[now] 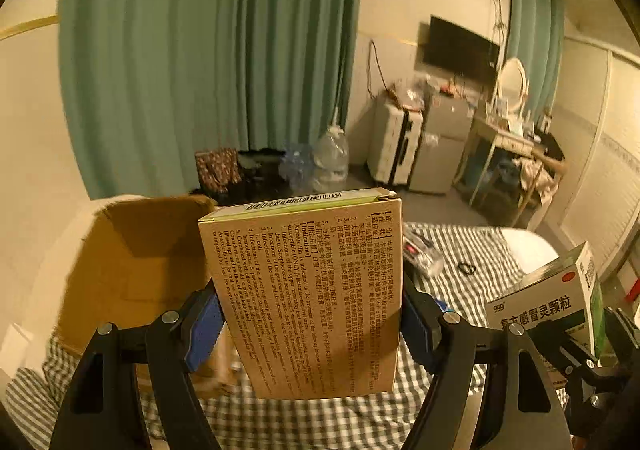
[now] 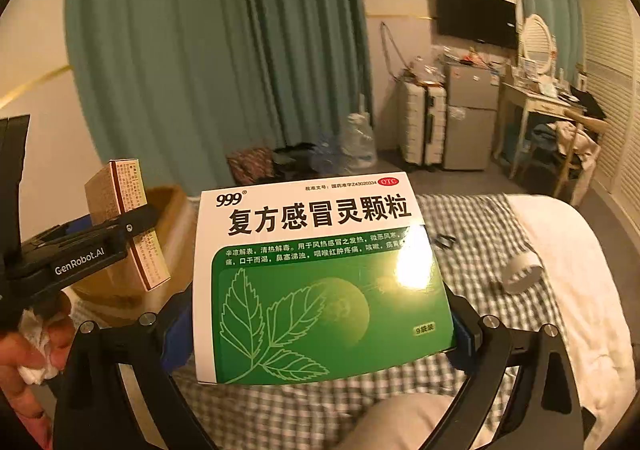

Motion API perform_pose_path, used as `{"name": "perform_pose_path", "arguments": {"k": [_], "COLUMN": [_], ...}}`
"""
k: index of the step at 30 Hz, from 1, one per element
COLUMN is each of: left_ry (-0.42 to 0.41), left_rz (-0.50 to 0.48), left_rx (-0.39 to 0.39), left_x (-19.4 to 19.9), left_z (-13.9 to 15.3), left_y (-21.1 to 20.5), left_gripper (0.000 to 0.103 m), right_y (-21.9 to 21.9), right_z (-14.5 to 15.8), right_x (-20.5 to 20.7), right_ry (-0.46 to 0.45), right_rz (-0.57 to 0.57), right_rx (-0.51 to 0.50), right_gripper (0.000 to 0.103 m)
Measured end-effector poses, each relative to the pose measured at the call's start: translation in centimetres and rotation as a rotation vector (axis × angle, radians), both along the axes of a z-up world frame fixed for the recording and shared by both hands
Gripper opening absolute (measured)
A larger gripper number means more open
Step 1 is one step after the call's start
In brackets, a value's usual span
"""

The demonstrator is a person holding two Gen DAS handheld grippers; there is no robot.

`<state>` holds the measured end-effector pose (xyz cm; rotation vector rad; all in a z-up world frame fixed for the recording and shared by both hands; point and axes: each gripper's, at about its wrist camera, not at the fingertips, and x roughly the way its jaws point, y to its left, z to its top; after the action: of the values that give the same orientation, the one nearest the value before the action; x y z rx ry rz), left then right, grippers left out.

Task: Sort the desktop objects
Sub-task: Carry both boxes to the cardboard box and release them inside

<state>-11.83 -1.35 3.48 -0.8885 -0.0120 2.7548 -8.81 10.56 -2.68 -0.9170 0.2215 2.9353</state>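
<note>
Showing a white cloth [image 2: 520,270] on the bed [image 2: 500,242], right view only

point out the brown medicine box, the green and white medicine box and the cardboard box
brown medicine box [image 1: 308,290], left wrist view, middle of its printed face
green and white medicine box [image 2: 320,282], right wrist view, middle of its front face
cardboard box [image 1: 136,250], left wrist view, its inner wall

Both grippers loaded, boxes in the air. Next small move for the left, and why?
Probably carry the left gripper over the open cardboard box before releasing. Its pads are clamped on the tan medicine box, held above the checked cloth, and the carton sits just to its left. The right gripper holds the green medicine box and can follow.
</note>
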Motion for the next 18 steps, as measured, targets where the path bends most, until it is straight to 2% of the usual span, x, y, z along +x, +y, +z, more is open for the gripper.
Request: {"name": "perform_pose_path", "arguments": {"k": [5,8,12,18], "left_ry": [0.031,0.018,-0.05,-0.167], "left_rz": [0.058,0.113,0.19,0.26], "left_rx": [-0.017,-0.023,-0.048,-0.045], "left_x": [-1.3,-2.4,-4.6,-7.4], "left_z": [1.8,1.5,-1.1,-6.5], "left_y": [-5.8,-9.6,-14.5,-18.0], "left_gripper": [0.077,0.077,0.077,0.077], "right_y": [-4.6,-8.0,-12.9,-18.4], "right_z": [2.0,2.6,2.2,-1.8], "right_x": [-2.0,-4.1,-8.0,-14.3], "right_ry": [0.02,0.025,0.003,-0.109], "right_rz": [0.107,0.202,0.309,0.402], "right_rx": [-0.029,-0.064,-0.095,-0.125], "right_gripper": [0.097,0.097,0.097,0.097]}}
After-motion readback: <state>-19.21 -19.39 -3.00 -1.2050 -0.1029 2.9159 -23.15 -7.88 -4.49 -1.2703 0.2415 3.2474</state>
